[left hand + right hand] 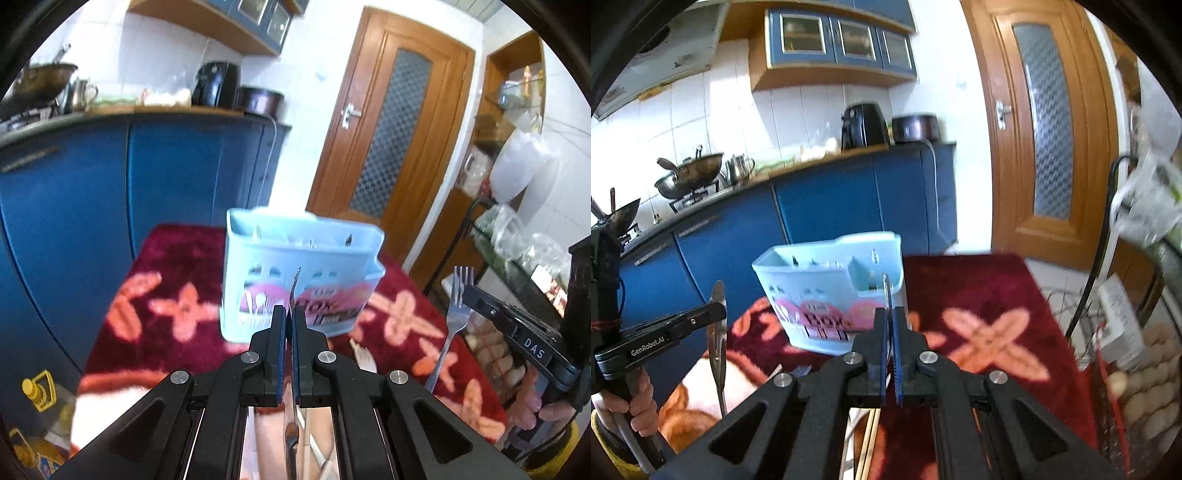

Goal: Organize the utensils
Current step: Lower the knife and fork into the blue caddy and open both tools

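**Two utensils held before the pale blue holder**

The left gripper [290, 314] is seen with its jaws closed on a metal spoon [294, 291], which in its own view appears edge-on as a thin sliver rising between the blue pads. The right gripper [891, 317] is likewise closed on a steel fork [886, 291], also seen edge-on from its own camera. The utensil holder [295, 266] stands just beyond both sets of fingertips, upright on a dark red plush cloth [177, 258] with orange flower shapes; neither utensil is in it.

The holder is of pale blue plastic, box-shaped with rounded corners, slotted openings in the front wall and a pink printed label. The grippers are of black moulded plastic with silver pivot screws and ridged blue pads.

The holder's inner partitions, with a smaller compartment at its right, are shown only in the right wrist view. The spoon's oval bowl and slim handle are made out there, at the left edge, where the left gripper [716, 306] is seen from the side above a hand [639, 398]. The fork's four tines [461, 277] are revealed only in the left wrist view, where the right gripper [469, 295] and a hand [539, 402] enter from the right. Another fork [364, 356] lies on the cloth.
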